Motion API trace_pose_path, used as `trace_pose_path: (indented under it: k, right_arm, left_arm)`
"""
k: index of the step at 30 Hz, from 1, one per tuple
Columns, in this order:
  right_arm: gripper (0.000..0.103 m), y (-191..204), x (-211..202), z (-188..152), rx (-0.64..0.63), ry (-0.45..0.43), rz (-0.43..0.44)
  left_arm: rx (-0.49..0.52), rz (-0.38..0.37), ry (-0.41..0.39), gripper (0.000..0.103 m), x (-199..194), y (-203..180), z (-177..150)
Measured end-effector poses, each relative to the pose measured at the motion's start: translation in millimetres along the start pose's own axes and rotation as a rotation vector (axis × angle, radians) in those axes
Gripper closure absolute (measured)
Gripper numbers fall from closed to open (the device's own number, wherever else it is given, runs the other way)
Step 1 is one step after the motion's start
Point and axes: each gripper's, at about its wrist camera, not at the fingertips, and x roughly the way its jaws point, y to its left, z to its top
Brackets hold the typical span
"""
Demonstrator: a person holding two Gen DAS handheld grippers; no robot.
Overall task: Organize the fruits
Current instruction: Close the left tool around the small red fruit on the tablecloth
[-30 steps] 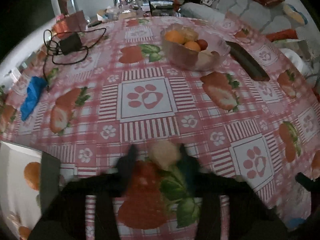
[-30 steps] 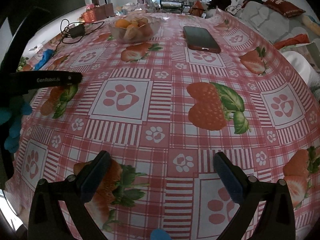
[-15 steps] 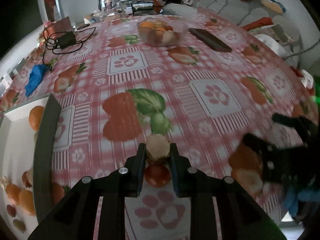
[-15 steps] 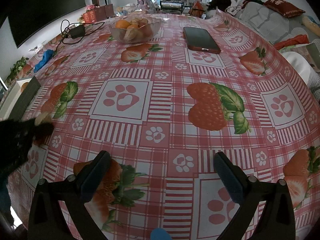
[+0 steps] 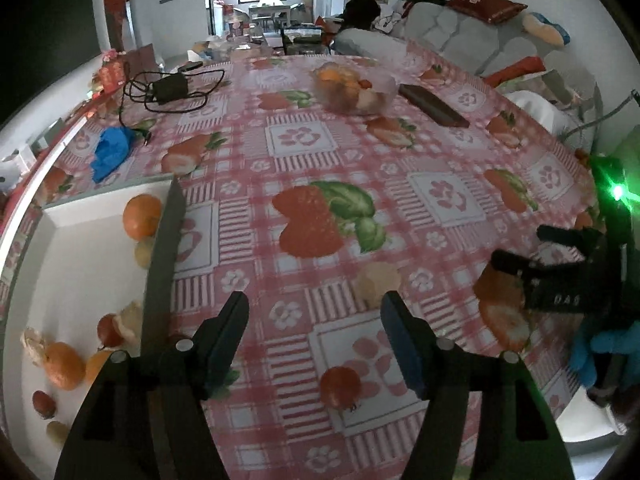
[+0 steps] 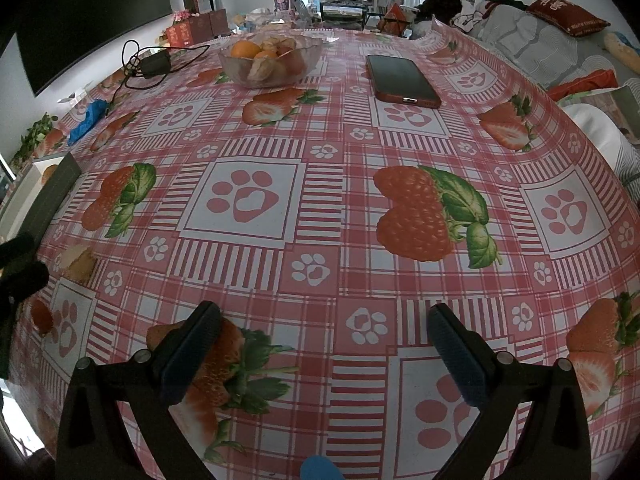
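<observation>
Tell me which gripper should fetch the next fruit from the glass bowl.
Right. The right gripper is open and empty, with clear tablecloth up to the bowl. The left gripper, jaws just opened, hangs over the pale fruit it set down.

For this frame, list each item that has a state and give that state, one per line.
Left hand-held gripper: open, jaws just opened, nothing gripped.
Pale fruit: lying on the tablecloth ahead of the left fingers, free.
Small red fruit: on the tablecloth, below the gripper.
Right hand-held gripper: open, empty.
Glass bowl: upright, holding fruit.
Phone: flat, screen dark.
White tray: holds several fruits.
</observation>
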Motion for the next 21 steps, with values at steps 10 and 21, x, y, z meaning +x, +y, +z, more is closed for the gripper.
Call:
trace_pose_path:
  k: [10,21]
  right_arm:
    - [0.000,-0.1,0.8,-1.5,0.000,-0.003,0.000]
    - [0.000,0.1,0.1,-1.7,0.000,-0.008,0.000]
  left_arm:
    - [0.010,-0.044,0.014,0.031,-9.6,5.0,-22.9]
    - [0.058,-0.010,0.072,0.031,8.3,-11.0,-28.3]
